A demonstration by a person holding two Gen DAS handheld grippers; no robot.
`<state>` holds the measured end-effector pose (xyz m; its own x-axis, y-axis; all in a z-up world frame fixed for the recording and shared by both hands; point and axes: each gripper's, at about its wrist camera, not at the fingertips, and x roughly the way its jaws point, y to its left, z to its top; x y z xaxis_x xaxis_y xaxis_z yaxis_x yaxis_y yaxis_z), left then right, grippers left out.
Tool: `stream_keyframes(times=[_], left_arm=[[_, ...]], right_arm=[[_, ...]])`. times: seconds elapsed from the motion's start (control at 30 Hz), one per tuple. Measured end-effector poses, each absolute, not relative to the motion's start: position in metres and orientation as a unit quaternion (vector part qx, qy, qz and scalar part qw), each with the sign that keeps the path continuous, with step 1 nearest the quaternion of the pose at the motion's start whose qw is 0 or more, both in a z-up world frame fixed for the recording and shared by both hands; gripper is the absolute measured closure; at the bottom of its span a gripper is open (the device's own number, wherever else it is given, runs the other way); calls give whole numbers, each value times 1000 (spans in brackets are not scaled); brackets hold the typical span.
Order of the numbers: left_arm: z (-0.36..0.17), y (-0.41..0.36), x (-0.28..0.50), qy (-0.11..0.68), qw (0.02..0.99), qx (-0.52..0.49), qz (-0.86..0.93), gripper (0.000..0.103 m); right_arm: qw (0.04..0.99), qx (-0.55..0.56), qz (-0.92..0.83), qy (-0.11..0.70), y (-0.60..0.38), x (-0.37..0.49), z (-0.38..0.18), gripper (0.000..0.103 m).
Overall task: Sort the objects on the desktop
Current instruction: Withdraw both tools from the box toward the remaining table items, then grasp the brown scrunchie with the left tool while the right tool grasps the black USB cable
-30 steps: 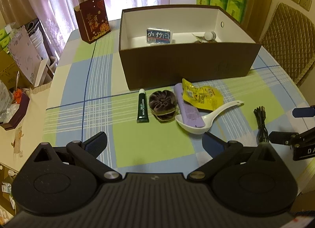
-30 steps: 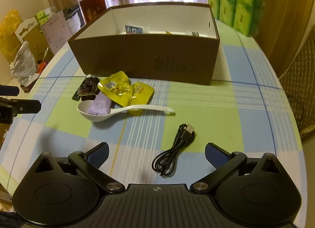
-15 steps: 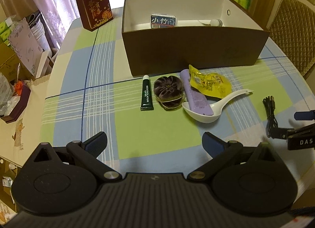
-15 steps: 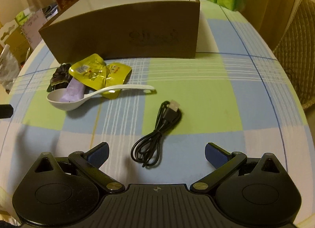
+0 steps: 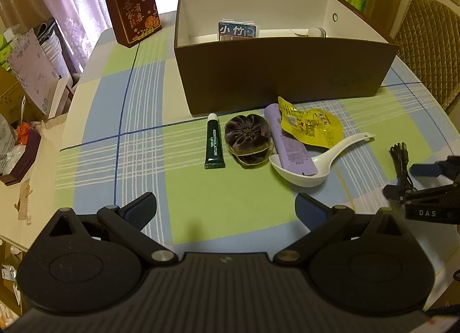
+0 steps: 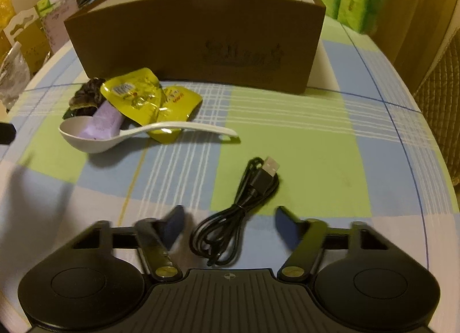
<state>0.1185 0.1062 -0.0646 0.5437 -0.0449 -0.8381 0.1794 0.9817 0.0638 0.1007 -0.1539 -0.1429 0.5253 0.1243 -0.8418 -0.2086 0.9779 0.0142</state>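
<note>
Open cloth near us, clutter packed against the box front

We see bare checked tablecloth [image 5: 230,206] between the spread fingers of the left gripper [image 5: 225,206] and the row of small things, so that approach is free. Ahead, the dark green tube [image 5: 214,144], the brown pouch [image 5: 248,139], the purple tube [image 5: 290,143] lying in the white spoon [image 5: 313,165] and the yellow packet [image 5: 310,126] crowd just before the brown box [image 5: 287,74], whose tall front wall blocks any level pass. To the right, the black cable [image 6: 238,209] lies between the parted fingers of the right gripper [image 6: 228,225], with open cloth around it.
</note>
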Motion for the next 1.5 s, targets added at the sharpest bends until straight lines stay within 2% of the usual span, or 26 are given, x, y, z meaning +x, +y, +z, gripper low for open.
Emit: stream_keyframes(times=[0.03,0.1,0.2,0.4,0.8,0.87,1.0,1.07,1.2,1.27,1.33,1.5], left_arm=[[-65,107,120,472,876,70,-65,2],[-66,110,123,469,878,67,-66,2],[-67,113,131,460,882,66,-71,4],[-73,117,158,448,887,66,-92,7],[-100,103,216,457,870,69,-171,28],[-104,100,222,461,865,76,-183,37],[-114,92,231,456,859,103,-209,46],[-120,90,232,459,853,120,-217,56],[-129,90,228,468,843,119,-237,70],[-128,92,224,465,844,117,-241,84],[-125,95,221,465,846,106,-239,91],[-110,112,212,460,859,60,-217,93]], right_arm=[[874,-47,95,474,-155,100,-143,51],[877,-48,94,469,-158,102,-142,71],[879,-43,83,468,-168,108,-141,84],[883,-39,54,464,-188,120,-142,85],[891,-28,36,452,-202,131,-143,85],[892,-27,37,449,-203,130,-144,85],[894,-26,37,446,-203,129,-145,85],[894,-26,37,445,-203,129,-145,85],[895,-26,36,445,-203,129,-145,85],[895,-26,36,444,-203,129,-145,85],[895,-28,37,443,-203,128,-145,85],[897,-40,37,438,-200,126,-146,85]])
